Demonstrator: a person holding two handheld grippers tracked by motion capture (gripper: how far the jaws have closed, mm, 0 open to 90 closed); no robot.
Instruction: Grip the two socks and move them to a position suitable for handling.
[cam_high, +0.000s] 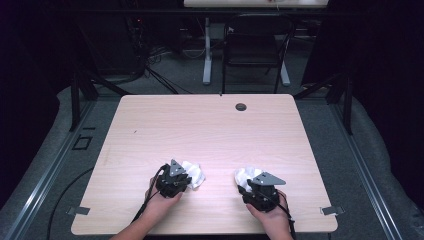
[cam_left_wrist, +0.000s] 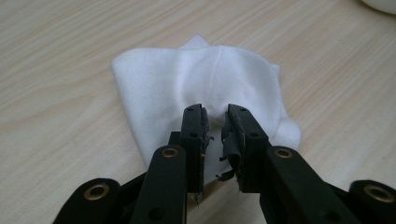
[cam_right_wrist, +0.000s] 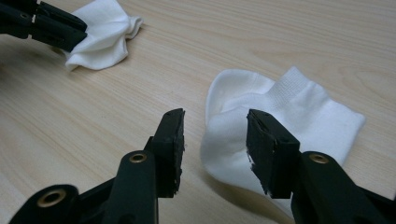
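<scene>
Left gripper (cam_left_wrist: 215, 114) pinches its sock (cam_left_wrist: 205, 84) for dragging; at three o'clock, right gripper (cam_right_wrist: 215, 126) gapes over another sock (cam_right_wrist: 299, 112).

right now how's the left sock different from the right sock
The left sock is pinched between the left tongs; the right sock lies free, with the right tongs open over its edge. The left sock is bunched into a peak; the right sock lies flatter, its ribbed cuff showing. Both are white and rest on the table.
</scene>
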